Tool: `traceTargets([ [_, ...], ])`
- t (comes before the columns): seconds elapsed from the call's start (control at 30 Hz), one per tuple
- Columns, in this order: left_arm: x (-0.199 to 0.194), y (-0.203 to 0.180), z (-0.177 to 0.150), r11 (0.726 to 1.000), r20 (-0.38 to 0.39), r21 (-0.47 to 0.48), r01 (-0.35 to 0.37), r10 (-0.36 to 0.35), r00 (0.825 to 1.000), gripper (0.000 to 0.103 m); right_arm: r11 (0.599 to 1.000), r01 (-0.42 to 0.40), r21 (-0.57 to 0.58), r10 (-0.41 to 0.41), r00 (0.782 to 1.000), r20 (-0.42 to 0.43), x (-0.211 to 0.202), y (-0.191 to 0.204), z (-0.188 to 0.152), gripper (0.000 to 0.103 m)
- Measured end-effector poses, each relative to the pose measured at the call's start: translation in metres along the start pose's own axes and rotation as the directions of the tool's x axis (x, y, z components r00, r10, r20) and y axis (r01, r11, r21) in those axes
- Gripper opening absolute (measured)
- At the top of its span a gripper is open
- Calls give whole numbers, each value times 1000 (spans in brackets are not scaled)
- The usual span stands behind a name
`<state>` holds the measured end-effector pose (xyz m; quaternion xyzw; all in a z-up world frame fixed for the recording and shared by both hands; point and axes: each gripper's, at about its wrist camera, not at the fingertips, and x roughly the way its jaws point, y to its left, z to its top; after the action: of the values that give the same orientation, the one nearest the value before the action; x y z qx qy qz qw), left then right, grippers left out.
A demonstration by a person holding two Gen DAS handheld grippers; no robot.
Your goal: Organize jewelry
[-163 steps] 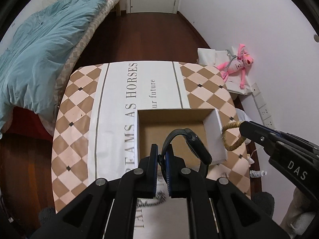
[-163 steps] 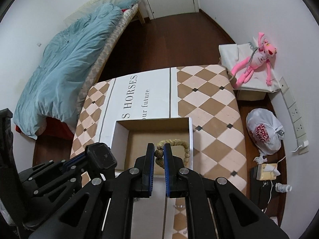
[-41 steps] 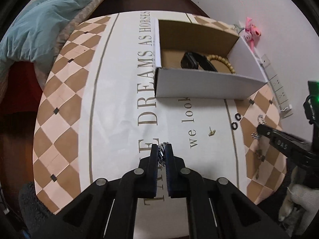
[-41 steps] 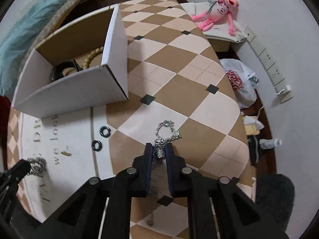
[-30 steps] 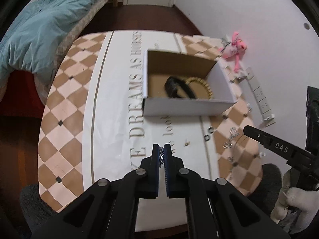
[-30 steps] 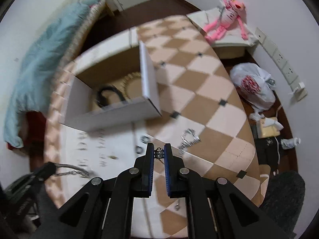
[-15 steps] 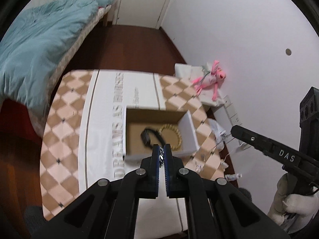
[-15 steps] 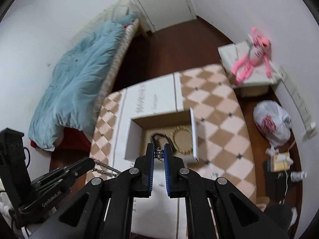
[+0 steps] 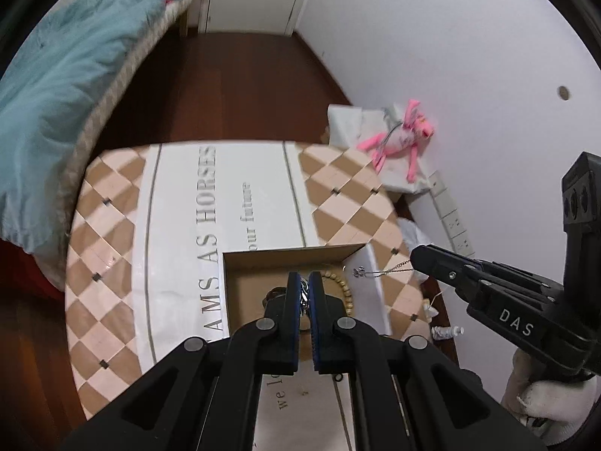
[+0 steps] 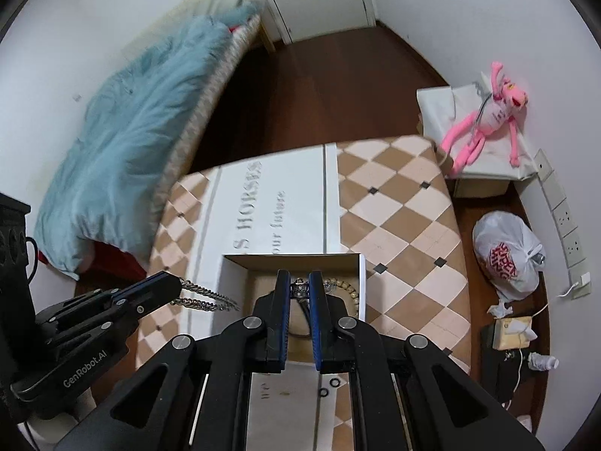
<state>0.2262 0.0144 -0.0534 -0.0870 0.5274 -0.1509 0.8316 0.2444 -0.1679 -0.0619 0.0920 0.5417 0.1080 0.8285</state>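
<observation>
Left wrist view: left gripper (image 9: 305, 293) fingers clamp a silver chain (image 10: 204, 298) above the box (image 10: 361, 285); right gripper (image 10: 299, 293) fingers pinch a thin bracelet (image 9: 381, 270), trailing sideways.

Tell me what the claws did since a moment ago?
Each picked a chain up off the table and lifted it high over the box. The left claw pinches the chunky chain; the right claw pinches the thin chain. The watch and beaded bracelet stayed in the box.
</observation>
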Motion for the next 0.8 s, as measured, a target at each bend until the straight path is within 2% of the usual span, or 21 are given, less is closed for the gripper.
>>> traceTargets([
  [0.13,32,12,5,999,-68,-27,-29,27,997,2,1000,12,3,-12,998,-67,32,-6,4,10],
  [0.27,44,20,11,992,-93,-47,-118,113,989,4,1000,13,-8,-14,995,-103,48,-5,7,10],
  [0.37,48,26,12,989,-100,-63,-137,131,986,5,1000,15,-16,-18,989,-147,60,-6,7,10],
  [0.47,51,28,12,981,-98,-52,-187,182,978,9,999,39,-19,-42,983,-179,70,-8,3,11],
  [0.53,53,29,8,973,-90,-36,-227,223,971,12,999,44,-13,-46,978,-205,76,-12,-1,22],
  [0.57,53,30,5,972,-89,-34,-231,227,970,21,999,50,-13,-52,977,-204,77,-13,-2,35],
  [0.6,54,31,4,972,-89,-35,-234,230,969,34,998,65,-22,-68,977,-201,77,-14,-5,51],
  [0.63,55,33,2,968,-88,-37,-250,246,965,45,997,77,-27,-81,977,-198,77,-15,-7,58],
  [0.67,56,34,-2,960,-90,-38,-276,272,958,69,996,84,-29,-88,977,-195,76,-16,-8,59],
  [0.7,57,36,-5,957,-91,-40,-289,284,954,77,995,94,-32,-98,976,-192,75,-17,-10,59],
  [0.77,57,38,-13,955,-82,-48,-291,287,955,79,990,130,-47,-136,974,-183,74,-17,-15,59],
  [0.8,57,39,-17,953,-86,-47,-300,296,951,81,986,156,-53,-163,971,-174,72,-18,-18,64],
])
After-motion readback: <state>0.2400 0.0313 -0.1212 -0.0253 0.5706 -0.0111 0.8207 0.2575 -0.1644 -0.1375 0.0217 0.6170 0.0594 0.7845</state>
